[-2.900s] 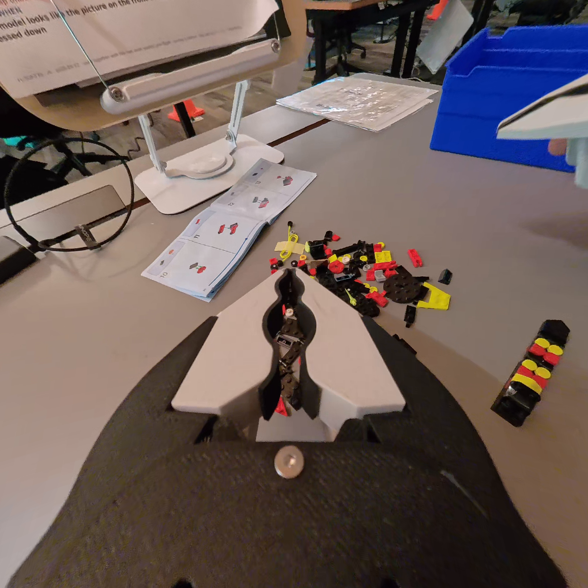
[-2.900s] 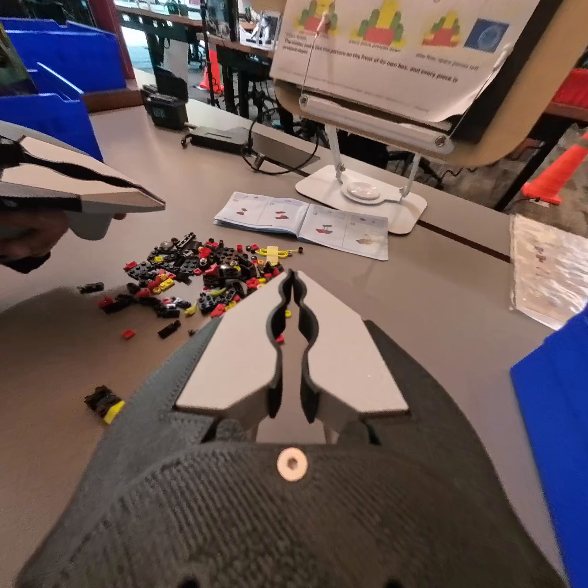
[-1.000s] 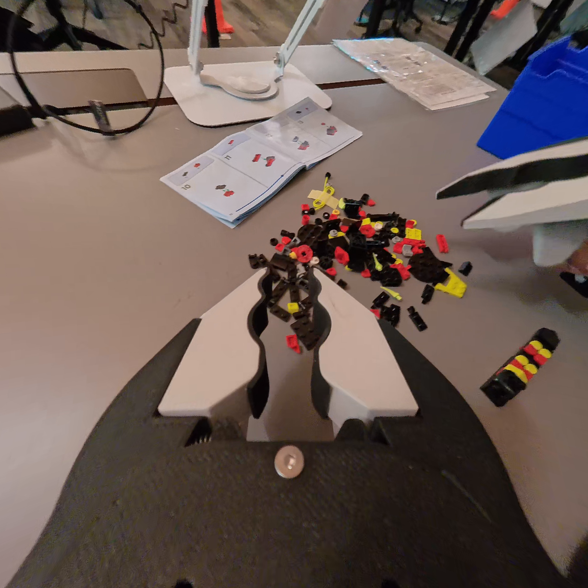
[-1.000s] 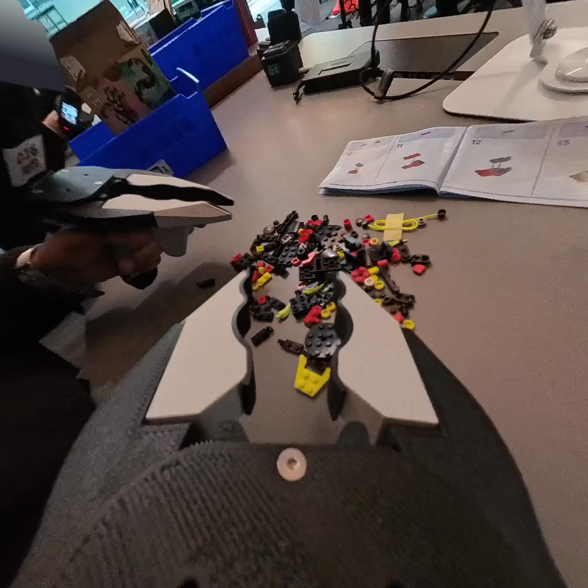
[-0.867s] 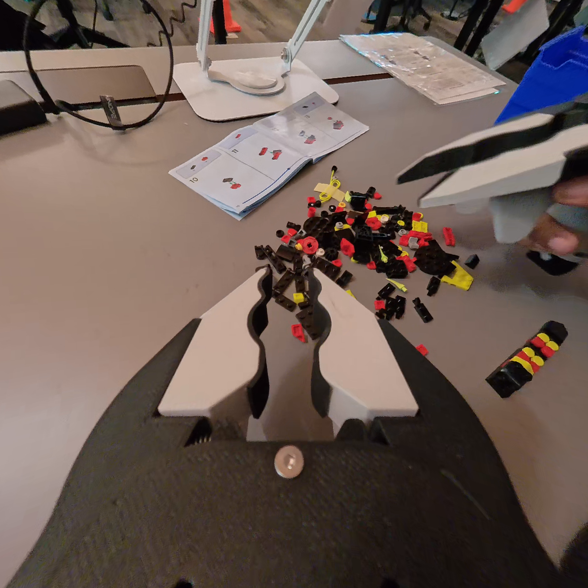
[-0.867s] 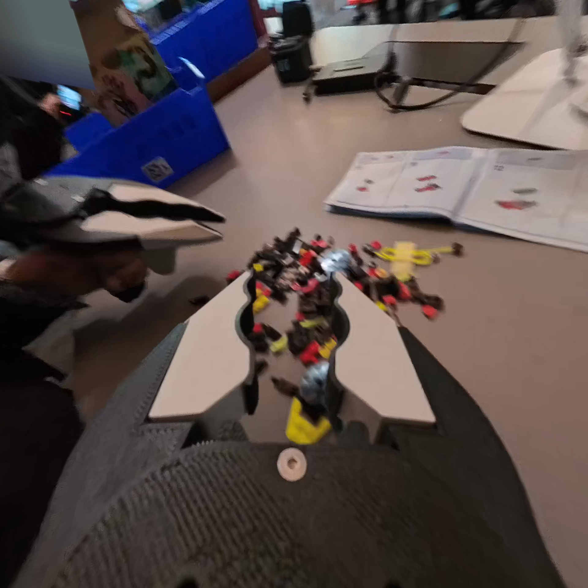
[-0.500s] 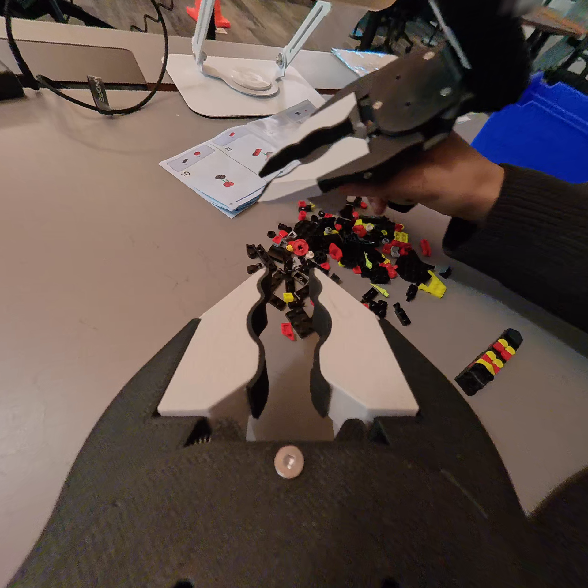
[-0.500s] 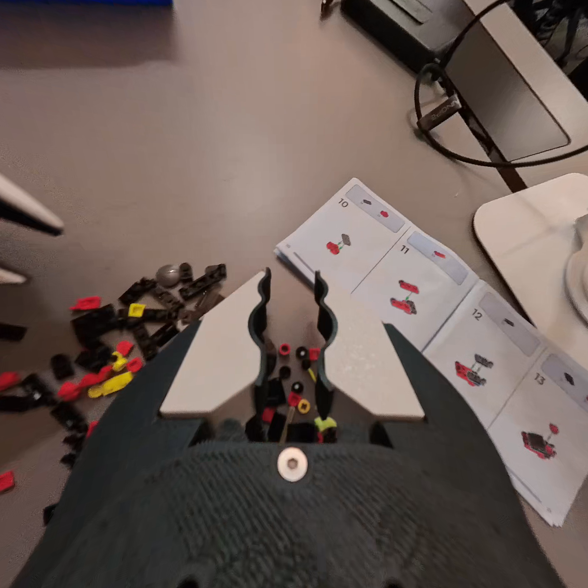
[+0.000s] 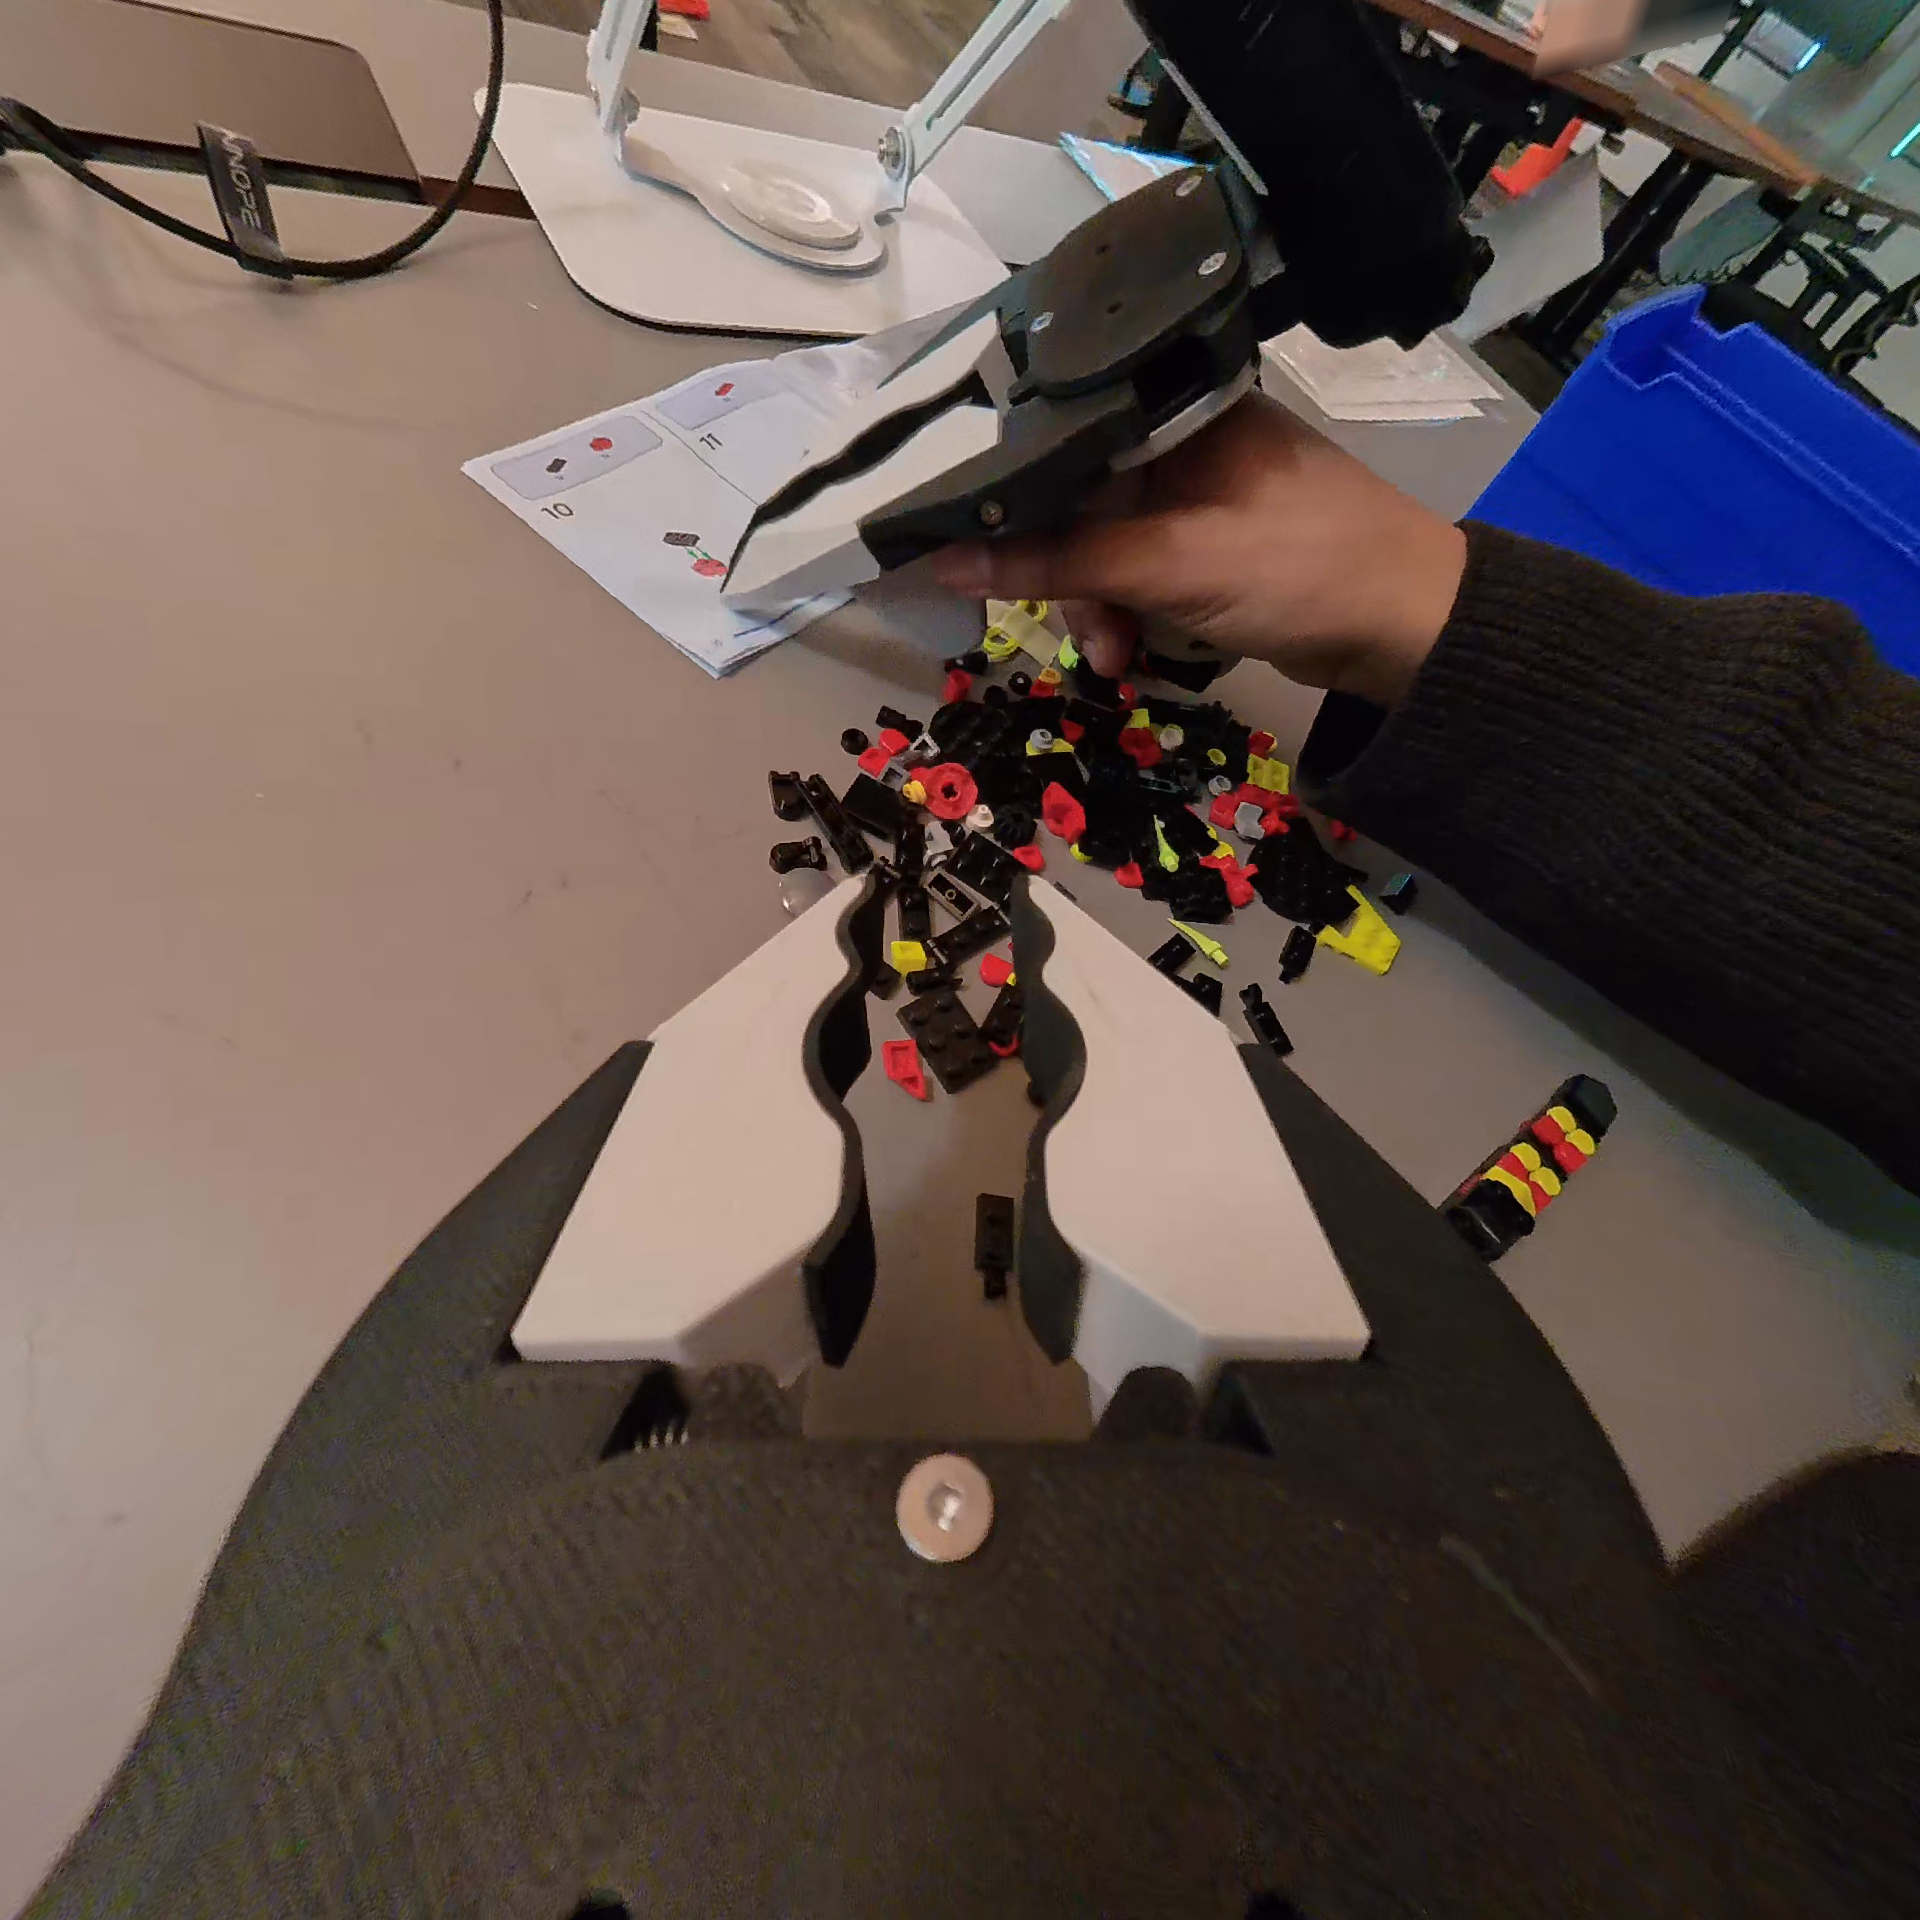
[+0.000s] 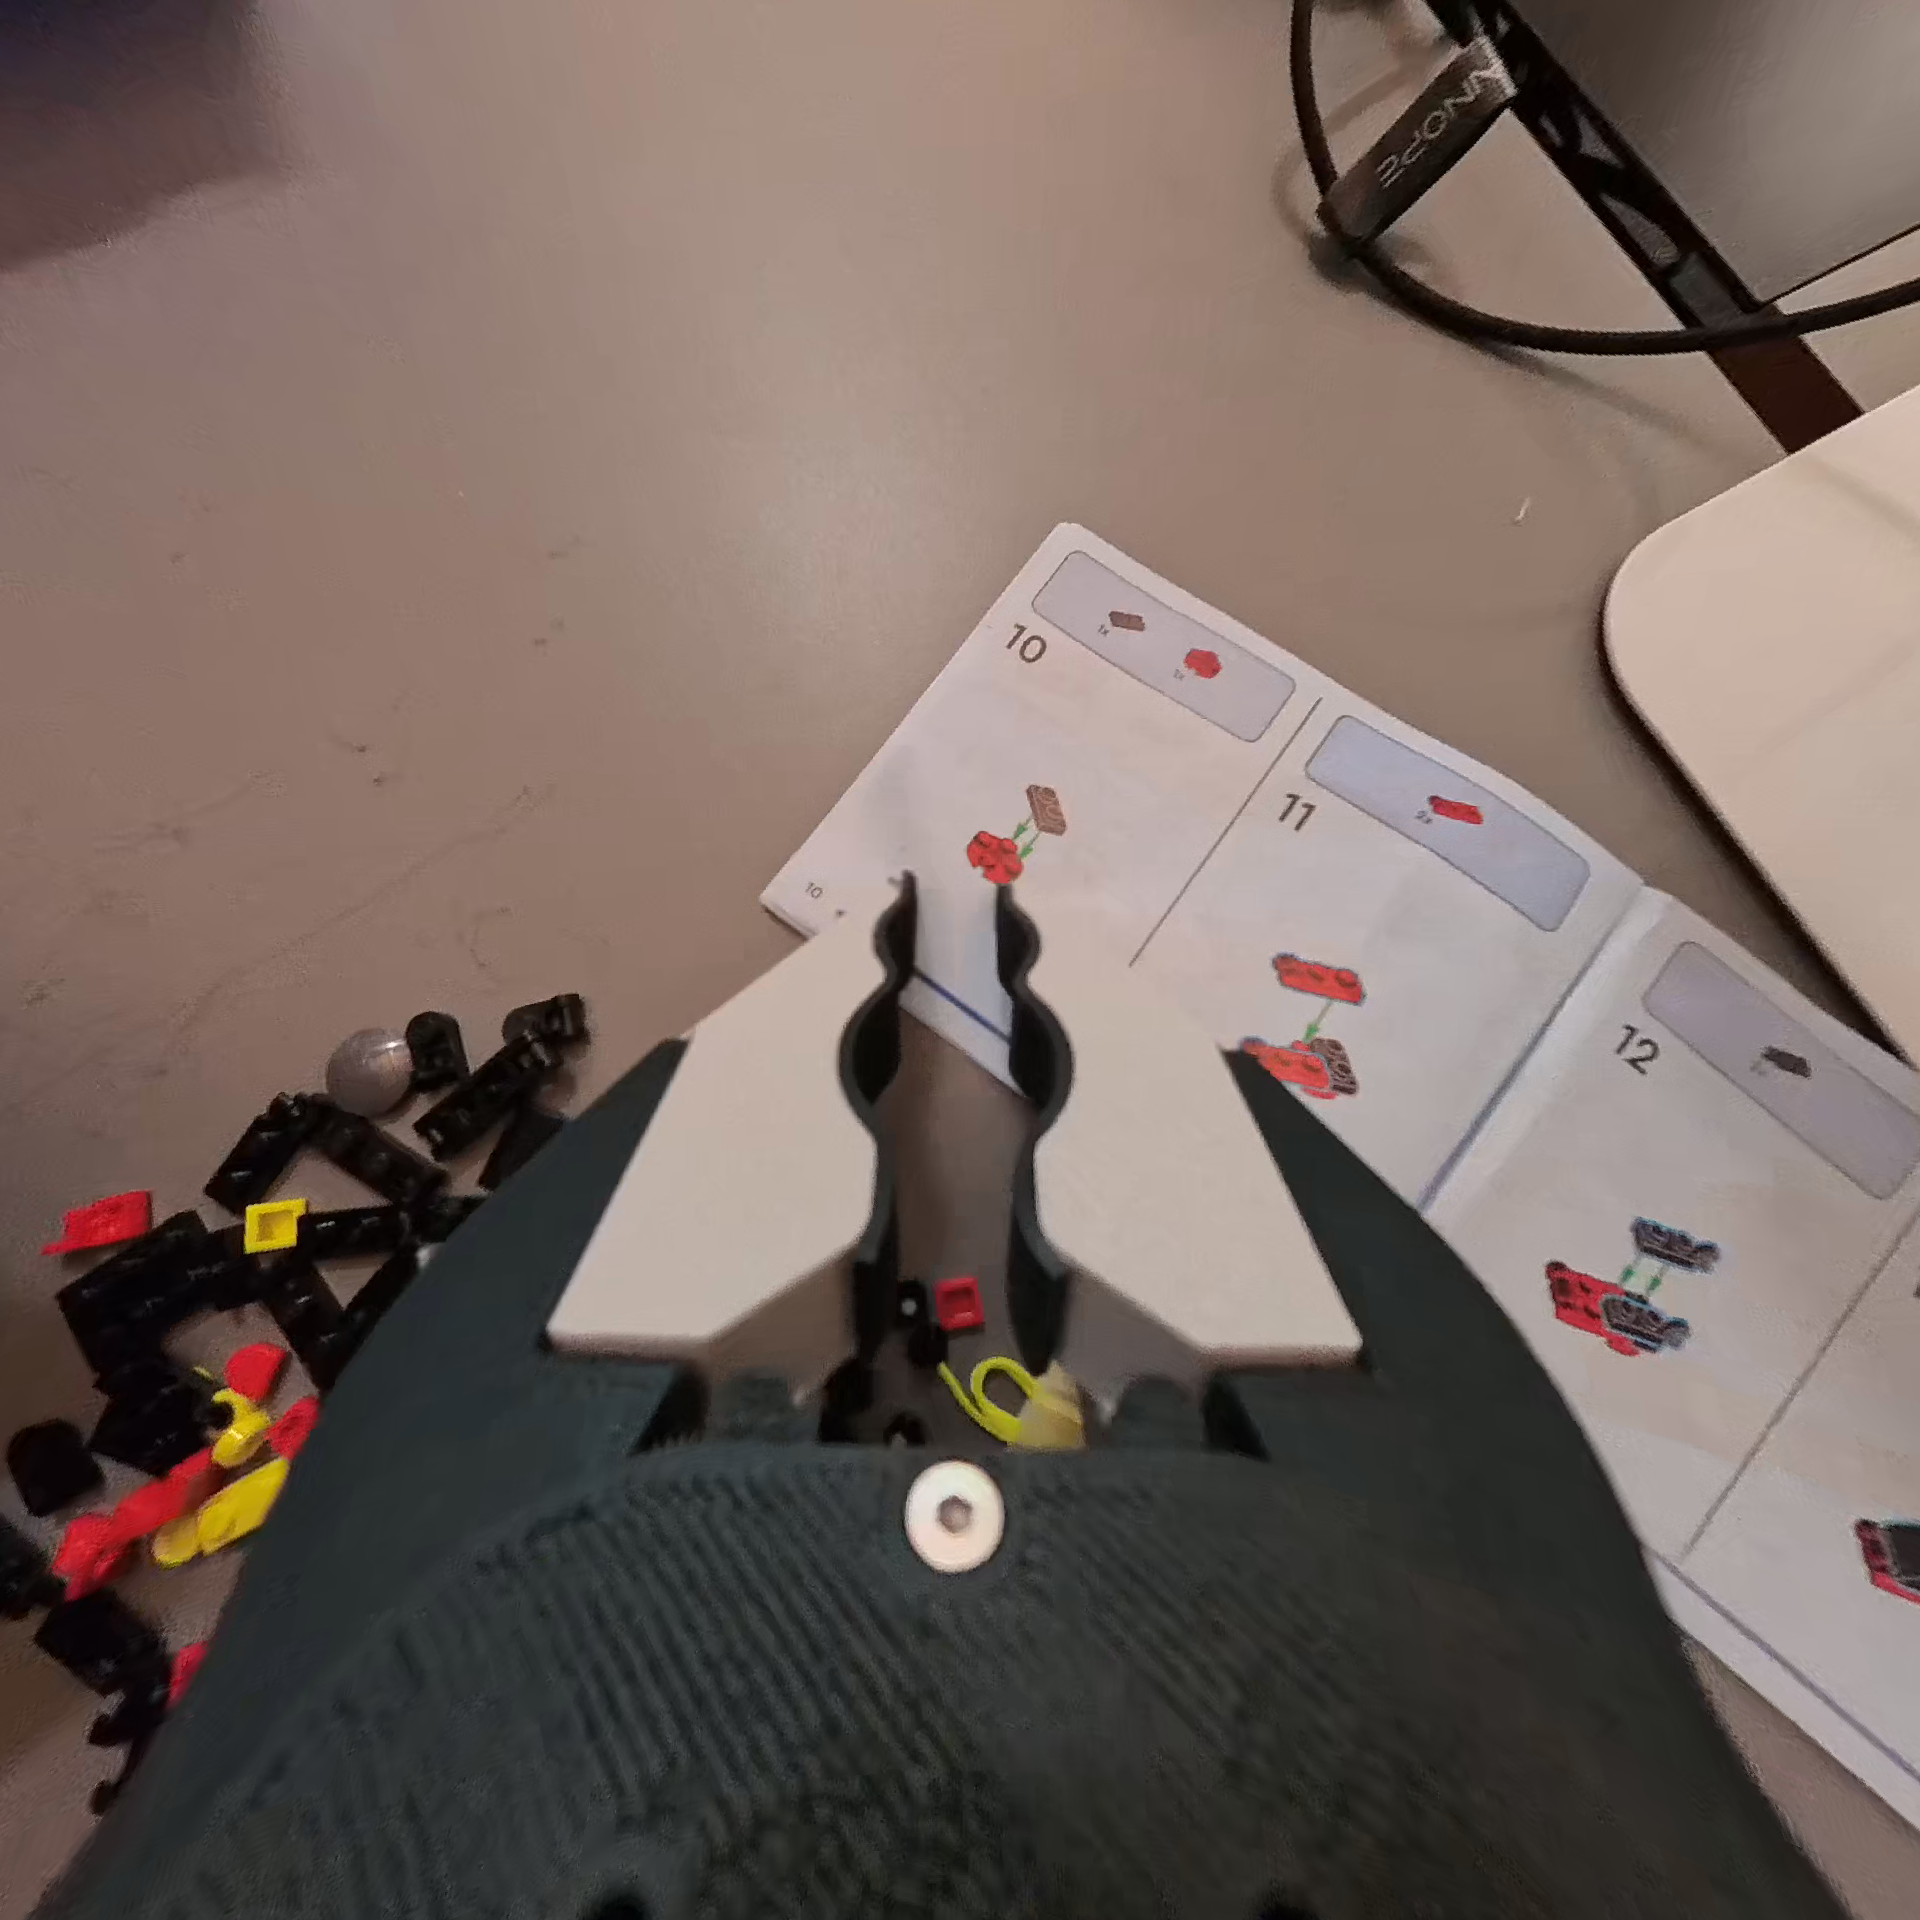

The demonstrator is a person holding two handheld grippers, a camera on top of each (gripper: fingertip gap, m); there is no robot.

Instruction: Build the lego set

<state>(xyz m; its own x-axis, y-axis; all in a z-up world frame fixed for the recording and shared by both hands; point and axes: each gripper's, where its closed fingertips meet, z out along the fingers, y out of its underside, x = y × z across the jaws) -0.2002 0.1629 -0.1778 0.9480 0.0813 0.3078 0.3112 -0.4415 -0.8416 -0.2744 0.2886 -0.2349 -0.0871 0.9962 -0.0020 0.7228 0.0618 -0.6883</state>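
While most bricks lie loose, little built: in the left wrist view, left gripper point(image 9: 940, 899) parted, empty, low over the near edge of the loose pile point(image 9: 1081, 821) on the table point(image 9: 312, 831); one small black-red-yellow assembly point(image 9: 1527, 1169) apart to the right; right gripper point(image 9: 743, 566) beyond, above the booklet point(image 9: 644, 499).

In the right wrist view, right gripper point(image 10: 951, 899) narrowly parted, holding nothing, over the booklet's point(image 10: 1455, 935) corner, pile point(image 10: 208, 1299) down left. Nearly all assembly left, by this judgement.

We see the loose lego pieces point(image 9: 1081, 821), black, red and yellow, scattered flat just ahead of our left tool's tips. A small built block point(image 9: 1527, 1169), black with red and yellow studs, lies apart to its right.
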